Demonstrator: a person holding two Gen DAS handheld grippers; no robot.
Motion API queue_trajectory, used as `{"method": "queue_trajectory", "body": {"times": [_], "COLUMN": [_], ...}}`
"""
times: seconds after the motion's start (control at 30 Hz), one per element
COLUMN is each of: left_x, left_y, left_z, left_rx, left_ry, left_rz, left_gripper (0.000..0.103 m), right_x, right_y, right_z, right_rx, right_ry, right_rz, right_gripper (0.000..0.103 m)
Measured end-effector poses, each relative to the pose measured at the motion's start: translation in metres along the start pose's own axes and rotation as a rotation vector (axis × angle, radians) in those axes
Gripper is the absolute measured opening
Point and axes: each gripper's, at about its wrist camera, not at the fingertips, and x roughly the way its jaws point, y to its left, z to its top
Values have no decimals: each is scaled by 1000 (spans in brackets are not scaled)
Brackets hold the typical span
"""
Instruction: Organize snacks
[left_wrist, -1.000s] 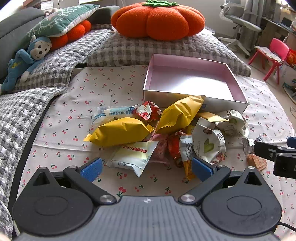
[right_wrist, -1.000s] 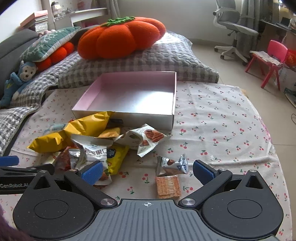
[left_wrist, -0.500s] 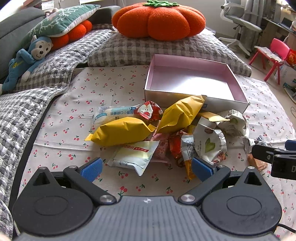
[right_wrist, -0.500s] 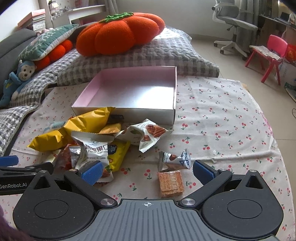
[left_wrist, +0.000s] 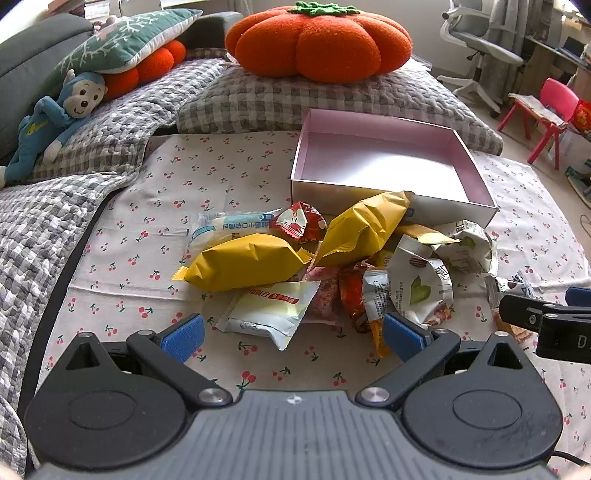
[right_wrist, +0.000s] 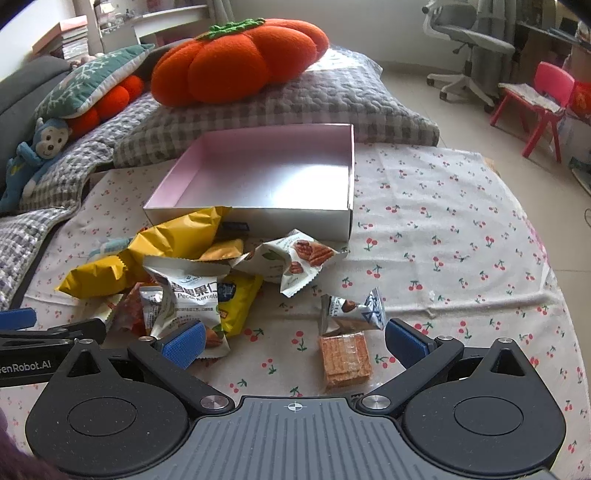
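Pink box (right_wrist: 273, 173) empty (snacks (left_wrist: 317, 266) outside).

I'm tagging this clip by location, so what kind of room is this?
Probably a lived-in home room, a bedroom or living room: plush pumpkin cushion and toy monkey on grey quilted bedding, with an office chair behind.

The snack packets (left_wrist: 240, 264) are glossy, crinkled plastic foil. The box (right_wrist: 345, 162) looks like smooth card with a satin pink lining, on a matt printed cloth (right_wrist: 443, 229). The pumpkin cushion (left_wrist: 321, 40) is fuzzy fleece.
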Motion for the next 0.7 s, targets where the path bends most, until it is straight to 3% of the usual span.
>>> {"method": "queue_trajectory", "body": {"times": [0.7], "left_x": [3], "left_y": [1], "left_z": [-2], "left_rx": [-2], "left_ry": [15], "left_rz": [-4], "left_gripper": [103], "right_x": [3], "right_y": [-3], "right_z": [0], "right_rx": [24], "right_ry": [39], "right_rz": [3], "right_gripper": [103]}}
